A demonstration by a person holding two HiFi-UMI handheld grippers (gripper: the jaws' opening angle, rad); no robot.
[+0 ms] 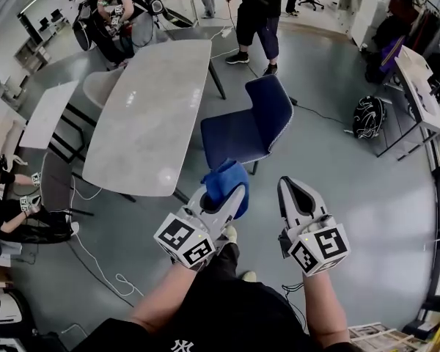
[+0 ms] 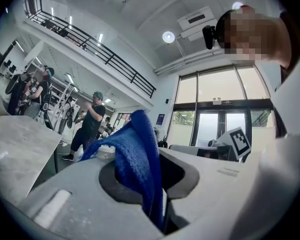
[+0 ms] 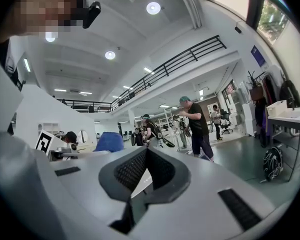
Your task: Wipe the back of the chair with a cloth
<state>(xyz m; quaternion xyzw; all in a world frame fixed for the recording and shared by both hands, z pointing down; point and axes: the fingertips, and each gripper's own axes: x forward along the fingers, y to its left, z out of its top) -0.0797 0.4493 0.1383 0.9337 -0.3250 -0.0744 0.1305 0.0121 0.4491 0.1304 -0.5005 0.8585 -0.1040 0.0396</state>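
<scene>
Forearms (image 1: 169, 299) are sitting lowest in the head view, each pushing a gripper fwd at about waist level, prob. so both tools are ready w/o blocking the sight line to the chair. Left tongs (image 1: 231, 196) are pinching shut on a blue cloth (image 1: 224, 178). In the left gripper view the cloth (image 2: 135, 159) is running down thru the slot btw the jaws and bunching up above the tips, so a loose wad is sticking out front, prob. meant as the wiping face. Right tongs (image 1: 296, 195) are hanging just beside, on the right, touching neither cloth nor chair. The right gripper view is showing the jaw tips meeting w/ nothing btw them, i.e. closed & empty, maybe a spare tool for steadying the seat. Beyond the tips the blue chair (image 1: 238, 134) is standing on the grey floor (image 1: 352, 189), seat side toward the bench (image 1: 150, 116), its backrest (image 1: 277, 103) rising on the far right side. Cloth is hovering near the seat's front edge but not touching the backrest, so wiping isn't looking started yet. Bench is lying just left of the chair. Farther off, other people (image 1: 253, 13) are standing & working around the room.
</scene>
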